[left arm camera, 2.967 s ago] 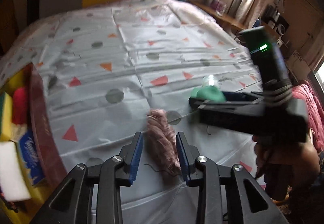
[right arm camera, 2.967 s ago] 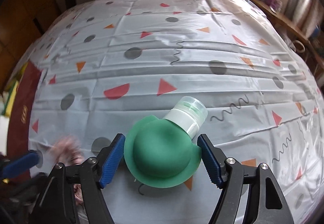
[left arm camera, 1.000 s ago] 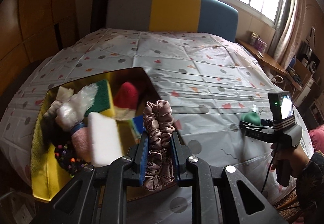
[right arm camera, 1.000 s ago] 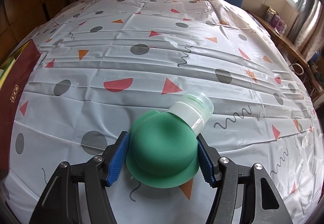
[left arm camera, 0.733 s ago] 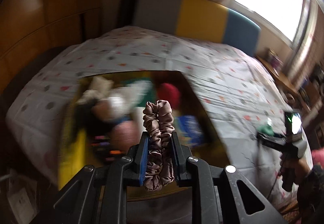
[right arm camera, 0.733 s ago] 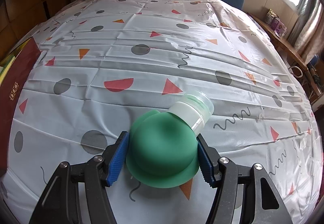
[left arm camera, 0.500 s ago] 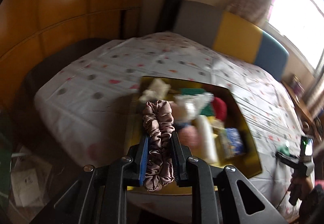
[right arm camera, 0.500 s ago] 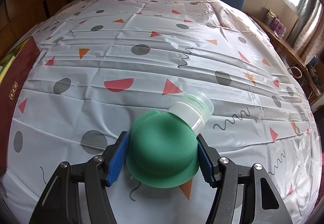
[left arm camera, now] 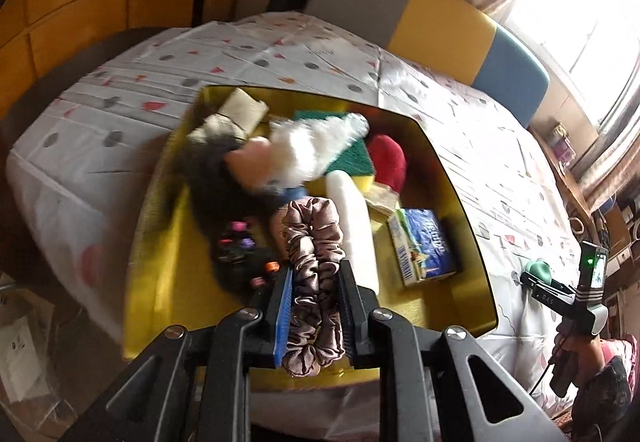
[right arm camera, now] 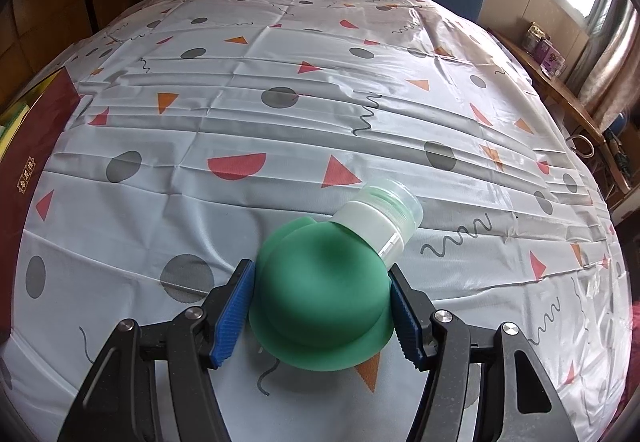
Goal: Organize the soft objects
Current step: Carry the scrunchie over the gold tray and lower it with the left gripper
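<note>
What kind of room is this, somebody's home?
Probably a lived-in home room: a table under a patterned plastic tablecloth, a curtained window and a cluttered wooden side shelf, with a yellow-lined box of soft household bits.

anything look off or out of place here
Only the green squeeze bottle: it lies tipped on its side on the patterned tablecloth, cap aimed away, between the right hand-held gripper pads. No spill shows. The left hand-held gripper holds a mauve scrunchie over the full yellow box.
</note>
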Available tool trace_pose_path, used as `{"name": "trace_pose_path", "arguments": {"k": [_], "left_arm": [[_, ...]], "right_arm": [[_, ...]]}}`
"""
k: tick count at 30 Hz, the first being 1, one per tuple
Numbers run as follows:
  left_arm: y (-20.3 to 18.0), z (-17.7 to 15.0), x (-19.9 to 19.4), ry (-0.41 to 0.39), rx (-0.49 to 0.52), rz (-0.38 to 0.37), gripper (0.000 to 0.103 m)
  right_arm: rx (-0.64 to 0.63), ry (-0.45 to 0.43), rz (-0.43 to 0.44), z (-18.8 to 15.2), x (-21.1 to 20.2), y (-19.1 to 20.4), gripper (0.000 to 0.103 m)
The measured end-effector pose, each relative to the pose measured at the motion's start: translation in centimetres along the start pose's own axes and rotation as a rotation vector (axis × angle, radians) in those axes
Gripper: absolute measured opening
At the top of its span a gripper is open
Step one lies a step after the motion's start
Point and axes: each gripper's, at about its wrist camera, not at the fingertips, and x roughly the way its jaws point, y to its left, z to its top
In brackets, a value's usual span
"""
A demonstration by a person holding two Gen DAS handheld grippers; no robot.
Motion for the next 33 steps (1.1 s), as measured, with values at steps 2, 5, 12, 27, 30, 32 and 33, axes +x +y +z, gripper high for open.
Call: {"name": "trace_pose_path", "arguments": {"k": [2,5,12,27,30,32,33], "left_arm": [[-0.3,0.2,1.3,0.015,0.003,0.018,0.021],[0.0,0.1,2.6,0.048,0.003,0.041,0.022],[0.4,-0.3,3.8,0.070,0.018,0.063,0.025],[-0.3,-1.0,1.3,0.012,0.066,0.167,0.034],[-0.3,-1.0,0.3,-0.016,0.062,0.177,0.035],[-0.5,-1.0,-0.6,-0.039,0.067,0.183,0.036],[-0.5,-1.1,-0.9,-0.048,0.069,0.184,0.036]], "right_arm": [[-0.001,0.000,0.000,0.0,0.0,0.0,0.064],[-0.001,0.000,0.000,0.0,0.0,-0.1,0.064],[-0.002,0.001,0.001,0.0,0.0,0.0,0.064],[-0.025,-0.004,-0.016,0.0,-0.2,0.3,0.064],[-0.030,-0.004,-0.018,-0.1,-0.3,0.4,0.064],[-0.034,-0.004,-0.019,-0.1,-0.4,0.4,0.064],[-0.035,-0.004,-0.019,-0.1,-0.4,0.5,0.064]]}}
